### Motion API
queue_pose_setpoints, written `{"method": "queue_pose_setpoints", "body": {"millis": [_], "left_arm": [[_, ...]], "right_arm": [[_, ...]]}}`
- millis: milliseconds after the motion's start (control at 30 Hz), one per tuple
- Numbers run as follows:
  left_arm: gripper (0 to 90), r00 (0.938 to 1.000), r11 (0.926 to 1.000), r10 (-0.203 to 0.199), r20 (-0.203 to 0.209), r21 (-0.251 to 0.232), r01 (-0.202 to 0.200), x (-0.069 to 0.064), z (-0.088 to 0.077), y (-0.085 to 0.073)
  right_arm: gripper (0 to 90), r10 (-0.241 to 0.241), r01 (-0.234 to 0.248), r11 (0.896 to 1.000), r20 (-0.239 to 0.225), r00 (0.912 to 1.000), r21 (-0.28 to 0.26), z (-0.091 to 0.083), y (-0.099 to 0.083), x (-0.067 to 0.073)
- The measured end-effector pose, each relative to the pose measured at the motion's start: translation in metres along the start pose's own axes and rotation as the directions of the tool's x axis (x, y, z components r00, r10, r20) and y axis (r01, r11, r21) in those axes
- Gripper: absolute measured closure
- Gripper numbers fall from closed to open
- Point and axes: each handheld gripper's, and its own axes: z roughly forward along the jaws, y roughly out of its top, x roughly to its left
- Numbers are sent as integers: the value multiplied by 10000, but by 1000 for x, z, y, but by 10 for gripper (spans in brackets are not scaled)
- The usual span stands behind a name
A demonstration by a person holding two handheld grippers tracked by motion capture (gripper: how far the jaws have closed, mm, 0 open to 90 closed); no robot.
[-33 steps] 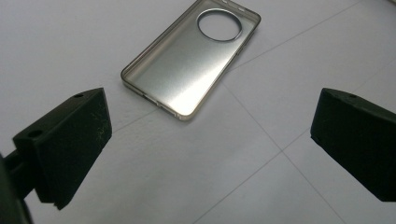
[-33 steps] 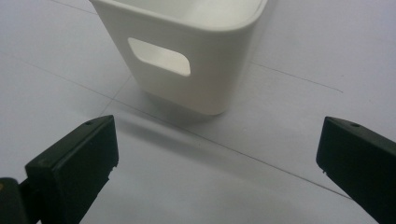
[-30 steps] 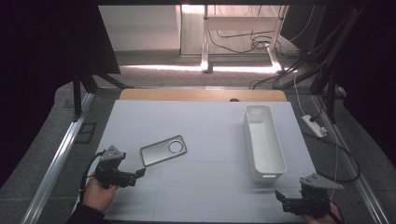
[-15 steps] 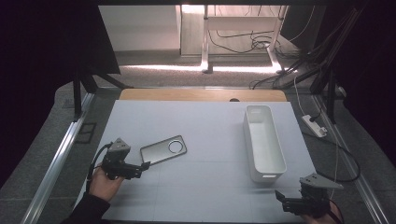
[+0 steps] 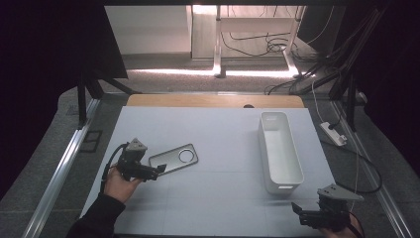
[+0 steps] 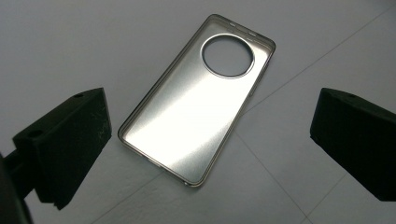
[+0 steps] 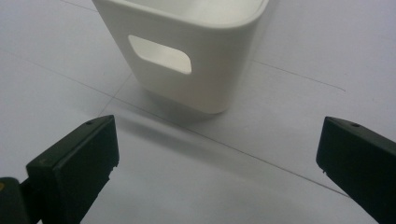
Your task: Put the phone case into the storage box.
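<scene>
Silver phone case (image 6: 198, 100) unmarked, white bin (image 7: 187, 46) unlabelled, both grippers' jaws released

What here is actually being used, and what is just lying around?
In use, it seems:
left gripper, open, closing in on the metal phone case
right gripper, open, facing the white bin

Lying about:
power strip beside the table
cables on the floor beyond
</scene>
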Motion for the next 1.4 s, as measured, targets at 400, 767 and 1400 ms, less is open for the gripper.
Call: {"method": "queue_pose_setpoints", "body": {"millis": [400,767,1400], "left_arm": [[0,9998,9995,155,86,279,-158,7,15,19],[3,9994,9981,329,142,519,-336,7,36,41],[892,9973,9964,6,729,846,-67,11,41,31]], "right_arm": [[0,-28,28,10000,-6,10000,49,0,0,0],[0,-31,31,10000,-44,10000,68,1,0,0],[0,-36,36,10000,-72,10000,71,0,0,0]]}}
